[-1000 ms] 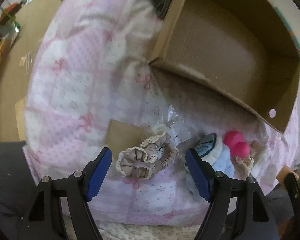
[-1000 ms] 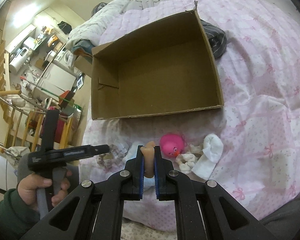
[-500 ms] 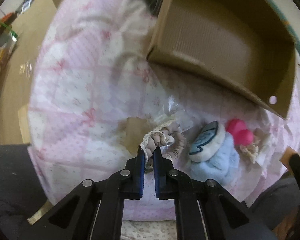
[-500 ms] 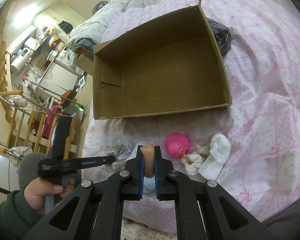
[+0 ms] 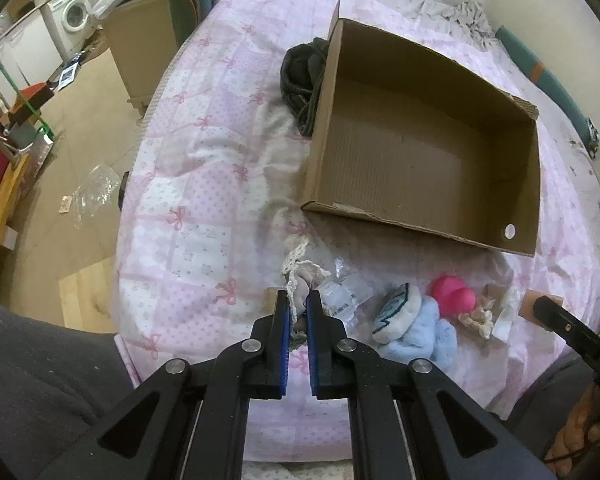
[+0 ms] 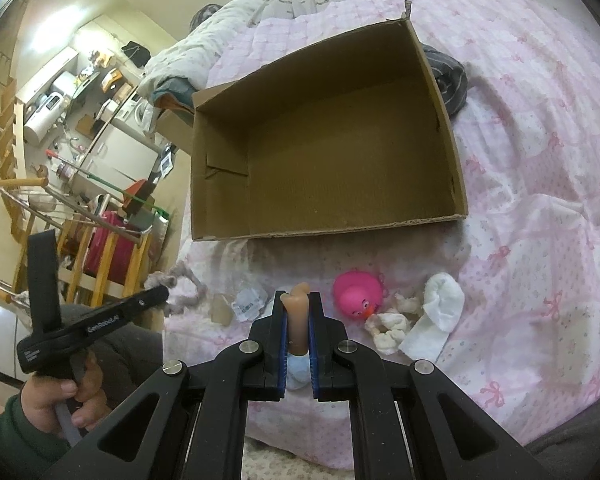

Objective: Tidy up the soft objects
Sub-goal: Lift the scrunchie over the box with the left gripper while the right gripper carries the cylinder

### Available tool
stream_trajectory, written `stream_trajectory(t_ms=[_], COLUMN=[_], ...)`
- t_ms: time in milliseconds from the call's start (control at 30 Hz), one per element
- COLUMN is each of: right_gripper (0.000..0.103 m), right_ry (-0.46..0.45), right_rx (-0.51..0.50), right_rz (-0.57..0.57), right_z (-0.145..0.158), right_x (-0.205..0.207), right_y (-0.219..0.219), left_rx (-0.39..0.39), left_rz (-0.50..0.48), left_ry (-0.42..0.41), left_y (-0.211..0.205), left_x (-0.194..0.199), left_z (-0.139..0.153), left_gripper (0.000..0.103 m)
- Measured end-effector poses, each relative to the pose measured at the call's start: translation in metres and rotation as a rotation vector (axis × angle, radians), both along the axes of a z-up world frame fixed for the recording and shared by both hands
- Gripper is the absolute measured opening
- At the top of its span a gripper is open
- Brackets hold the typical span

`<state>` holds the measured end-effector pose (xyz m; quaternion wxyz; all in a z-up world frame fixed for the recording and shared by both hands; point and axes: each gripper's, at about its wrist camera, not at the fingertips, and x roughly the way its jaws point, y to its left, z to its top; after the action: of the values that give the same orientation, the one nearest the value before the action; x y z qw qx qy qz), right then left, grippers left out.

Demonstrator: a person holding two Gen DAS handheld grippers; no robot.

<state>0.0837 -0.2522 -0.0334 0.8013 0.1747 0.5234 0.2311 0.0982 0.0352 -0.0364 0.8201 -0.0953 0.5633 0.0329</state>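
Box (image 5: 420,152) sits open-topped on the bed (image 5: 204,184), nothing in it. Your left gripper (image 5: 298,308) jaws are nearly closed on the scrunchie (image 5: 300,280), which stretches lengthwise toward the box; carry it over the near wall before releasing. Right gripper (image 6: 298,308) pinches a tan toy (image 6: 298,304), upright.

Left claw (image 5: 298,307) clamped closed, right claw (image 6: 298,308) clamped closed
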Motion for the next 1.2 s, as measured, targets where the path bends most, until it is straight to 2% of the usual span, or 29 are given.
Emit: stream_trajectory(t_ms=[300, 467, 667, 833, 1000, 1100, 1200], right_gripper=[0.01, 0.01, 0.01, 0.01, 0.01, 0.01, 0.01], right_ry=[-0.029, -0.045, -0.109, -0.136, -0.165, -0.156, -0.137], right_rx=[-0.022, -0.027, 0.019, 0.048, 0.061, 0.069, 0.063], right_rz=[-0.013, -0.012, -0.025, -0.041, -0.07, -0.091, -0.11], right_z=[0.004, 0.008, 0.031, 0.045, 0.052, 0.047, 0.035], right_x=[-0.004, -0.004, -0.003, 0.016, 0.045, 0.059, 0.071], right_y=[-0.001, 0.001, -0.008, -0.015, -0.019, -0.02, -0.021], left_rx=[-0.022, -0.031, -0.025, -0.035, -0.042, -0.045, -0.013], left_rz=[-0.021, -0.047, -0.072, -0.096, -0.135, -0.146, -0.162], left_ry=[-0.055, -0.122, -0.207, -0.255, -0.276, -0.252, -0.23], left_y=[-0.007, -0.013, -0.018, -0.026, -0.035, -0.043, -0.052], left_x=[-0.007, -0.004, 0.018, 0.047, 0.072, 0.087, 0.097], left_z=[0.016, 0.042, 0.076, 0.094, 0.091, 0.076, 0.054], left_gripper=[0.007, 0.007, 0.007, 0.007, 0.007, 0.007, 0.007])
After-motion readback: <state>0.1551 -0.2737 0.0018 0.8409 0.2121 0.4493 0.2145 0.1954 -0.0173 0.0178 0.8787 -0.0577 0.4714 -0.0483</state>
